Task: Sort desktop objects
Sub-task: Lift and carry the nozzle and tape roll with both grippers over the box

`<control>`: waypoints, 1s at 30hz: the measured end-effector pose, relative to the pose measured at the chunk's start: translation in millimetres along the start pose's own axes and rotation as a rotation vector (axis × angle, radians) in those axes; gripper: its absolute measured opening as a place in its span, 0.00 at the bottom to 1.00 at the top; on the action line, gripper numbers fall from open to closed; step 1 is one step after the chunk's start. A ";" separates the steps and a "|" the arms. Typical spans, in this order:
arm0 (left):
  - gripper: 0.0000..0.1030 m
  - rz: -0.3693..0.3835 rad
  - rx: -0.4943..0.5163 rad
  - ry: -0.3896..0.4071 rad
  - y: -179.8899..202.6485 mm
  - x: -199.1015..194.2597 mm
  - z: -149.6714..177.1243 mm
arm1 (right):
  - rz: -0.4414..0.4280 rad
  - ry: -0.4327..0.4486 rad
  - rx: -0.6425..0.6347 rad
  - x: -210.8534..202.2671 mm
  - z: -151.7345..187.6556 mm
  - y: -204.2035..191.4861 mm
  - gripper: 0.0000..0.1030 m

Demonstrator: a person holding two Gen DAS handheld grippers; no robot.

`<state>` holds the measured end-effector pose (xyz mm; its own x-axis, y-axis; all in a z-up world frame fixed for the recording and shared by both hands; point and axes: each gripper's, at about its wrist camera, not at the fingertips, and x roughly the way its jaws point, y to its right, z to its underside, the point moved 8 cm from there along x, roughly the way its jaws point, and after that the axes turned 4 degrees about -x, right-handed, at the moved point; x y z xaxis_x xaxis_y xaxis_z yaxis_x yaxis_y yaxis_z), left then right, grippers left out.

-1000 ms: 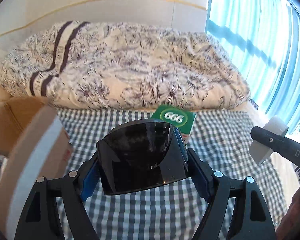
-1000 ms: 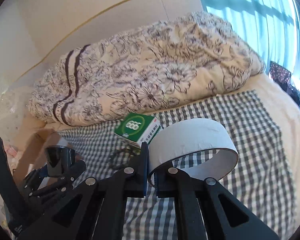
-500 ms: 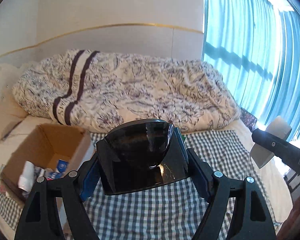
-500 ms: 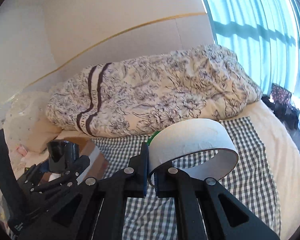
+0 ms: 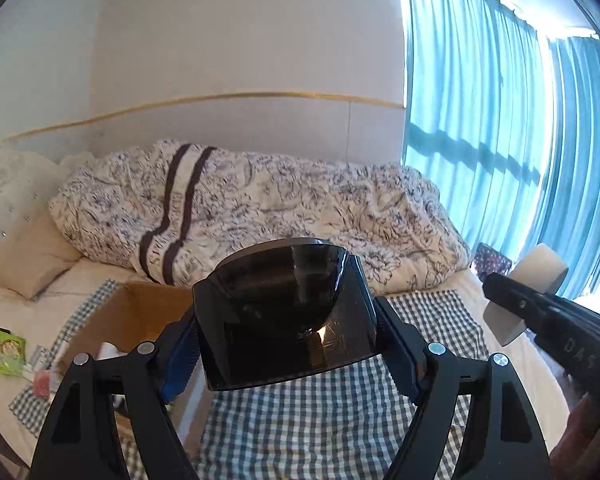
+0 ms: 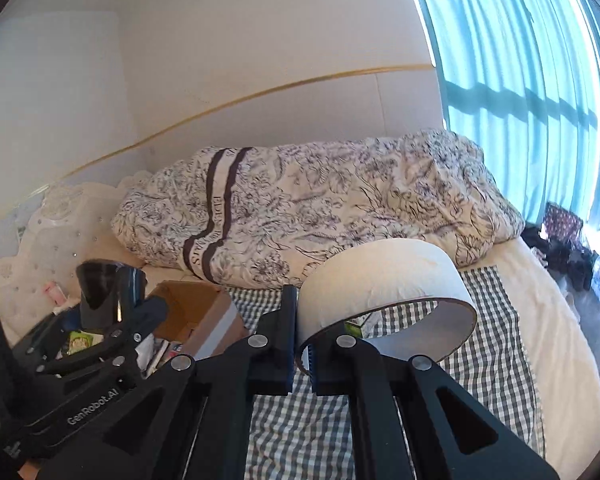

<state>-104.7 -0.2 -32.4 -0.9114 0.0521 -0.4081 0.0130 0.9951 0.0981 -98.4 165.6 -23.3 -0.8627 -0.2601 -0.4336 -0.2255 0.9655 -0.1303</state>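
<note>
My left tool (image 5: 286,344) clenches the dark visor (image 5: 288,312); my right tool (image 6: 302,346) pinches the tape roll (image 6: 384,284), cardboard box (image 6: 198,312) at nine o'clock.

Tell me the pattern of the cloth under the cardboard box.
Dark-and-white gingham check cloth, clearest in the left wrist view.

bright daylight via curtains (image 5: 512,152) | fisheye edges dark | seemingly sharp
</note>
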 end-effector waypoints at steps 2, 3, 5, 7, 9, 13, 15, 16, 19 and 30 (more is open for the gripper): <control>0.79 -0.010 -0.001 0.016 -7.6 -12.8 -3.8 | -0.010 0.011 -0.006 -6.8 -2.5 -10.6 0.04; 0.79 -0.016 -0.003 0.022 -12.0 -18.4 -5.0 | -0.014 0.015 -0.010 -9.3 -3.2 -14.8 0.05; 0.79 -0.028 -0.005 0.028 -19.7 -27.1 -6.4 | -0.021 0.023 -0.018 -14.6 -4.5 -24.3 0.06; 0.79 -0.042 0.001 0.033 -27.5 -35.6 -6.6 | -0.027 0.029 -0.026 -17.9 -5.0 -33.5 0.06; 0.79 -0.055 0.003 0.038 -34.4 -42.0 -7.3 | -0.034 0.030 -0.032 -18.7 -4.3 -39.5 0.06; 0.79 -0.074 -0.006 0.050 -47.1 -53.3 -11.0 | -0.053 0.031 -0.050 -20.5 -3.5 -52.6 0.06; 0.79 -0.079 -0.007 0.056 -51.9 -56.7 -12.7 | -0.058 0.035 -0.063 -21.6 -5.4 -59.0 0.06; 0.79 -0.080 -0.008 0.058 -54.6 -58.8 -13.7 | -0.059 0.039 -0.070 -21.9 -6.2 -61.7 0.06; 0.79 -0.088 -0.010 0.063 -64.0 -61.5 -16.4 | -0.069 0.044 -0.081 -20.3 -8.2 -70.4 0.06; 0.79 -0.163 -0.044 0.065 -125.6 -56.6 -21.2 | -0.119 0.030 -0.134 8.3 -14.8 -122.6 0.06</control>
<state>-63.4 -130.0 -2.3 -0.9245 -0.1166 -0.3629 -0.1538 0.9852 0.0753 -84.7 45.3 2.3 -0.8390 -0.3738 -0.3955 -0.3832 0.9218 -0.0583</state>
